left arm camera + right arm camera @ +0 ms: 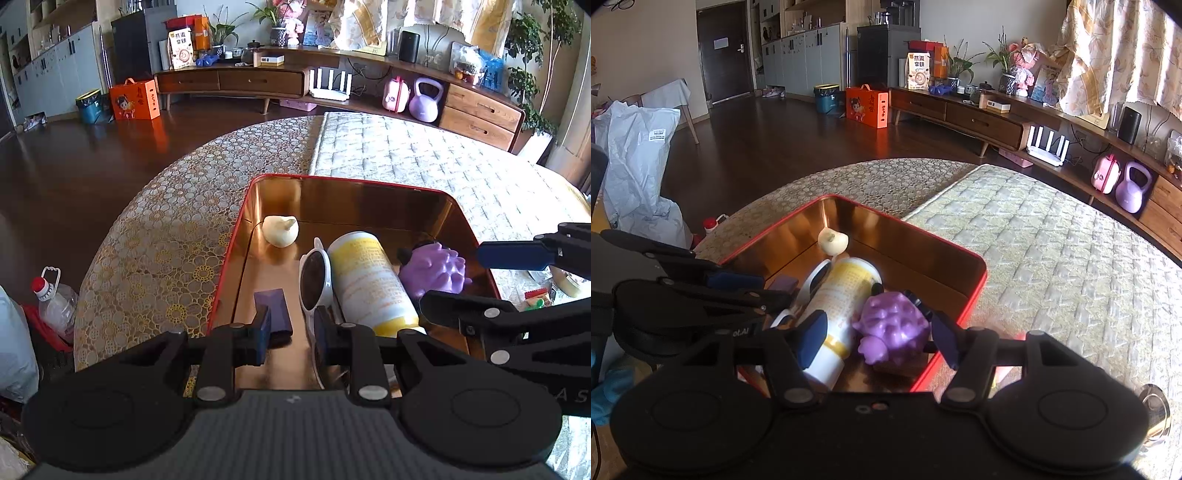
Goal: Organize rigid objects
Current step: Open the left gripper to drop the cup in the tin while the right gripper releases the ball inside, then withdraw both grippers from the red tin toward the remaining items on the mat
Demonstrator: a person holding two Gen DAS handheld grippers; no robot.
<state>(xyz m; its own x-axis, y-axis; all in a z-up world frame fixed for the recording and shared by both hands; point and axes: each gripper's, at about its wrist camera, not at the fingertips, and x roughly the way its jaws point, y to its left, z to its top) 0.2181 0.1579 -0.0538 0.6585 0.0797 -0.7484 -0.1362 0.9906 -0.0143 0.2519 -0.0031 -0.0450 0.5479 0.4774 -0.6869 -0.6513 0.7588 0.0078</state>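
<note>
- Daylight enters through the curtains (424,14), far beyond the fingers; room moderately bright.
- Tin (236,236) interior ahead of the fingertips glares gold, mirroring its contents.
- Dark floor (768,147) carries soft sheen.
- Fisheye bends edges; corners vignette black.
- Near gripper bodies slightly soft.

A lace cloth (166,221) is spread below and to the left of the fingers (262,332), and a quilted mat (424,166) is laid ahead of them to the right. A plastic bottle (55,302) with a red cap is seen low down, far left of the fingers. Well beyond them, an orange box (135,99) and a teal bin (88,107) are set on the dark floor. A wooden sideboard (229,81) is placed along the far wall, with a white router (330,86), a pink case (396,94) and a purple kettlebell (426,101) on its low shelf.
</note>
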